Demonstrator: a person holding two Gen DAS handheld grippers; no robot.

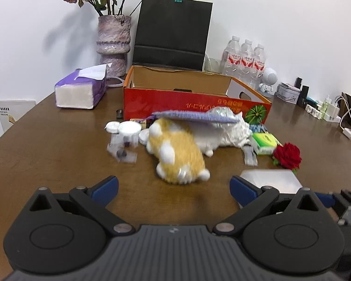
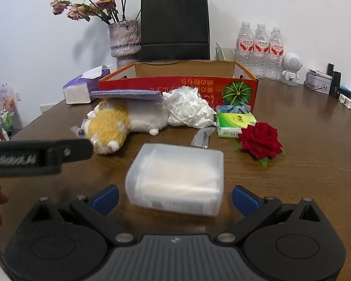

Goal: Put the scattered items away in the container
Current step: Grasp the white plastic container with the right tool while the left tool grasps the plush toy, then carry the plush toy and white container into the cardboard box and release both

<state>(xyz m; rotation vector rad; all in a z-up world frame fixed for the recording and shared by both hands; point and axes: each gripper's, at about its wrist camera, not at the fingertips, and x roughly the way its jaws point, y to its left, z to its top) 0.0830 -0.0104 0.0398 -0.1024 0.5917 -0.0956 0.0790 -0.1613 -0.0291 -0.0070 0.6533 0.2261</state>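
A red cardboard box (image 1: 194, 103) (image 2: 175, 85) stands open at the back of the brown table. In front of it lie a yellow-and-white plush toy (image 1: 175, 152) (image 2: 110, 126), a purple cloth (image 1: 191, 117) (image 2: 128, 94), a crumpled white bag (image 2: 189, 110), a green tissue pack (image 1: 264, 142) (image 2: 234, 121), a red rose (image 1: 287, 154) (image 2: 259, 140) and a clear plastic box (image 2: 177, 182) (image 1: 271, 180). My left gripper (image 1: 173, 189) is open, just short of the plush toy. My right gripper (image 2: 175, 199) is open with the clear plastic box between its fingers, not touching.
A purple tissue box (image 1: 82, 91), a vase of dried flowers (image 1: 113, 44), a black paper bag (image 1: 173, 30) and water bottles (image 1: 245, 58) stand at the back. Small white lids and a plastic bag (image 1: 124, 135) lie left of the toy. Chargers and small boxes (image 1: 316, 103) crowd the right edge.
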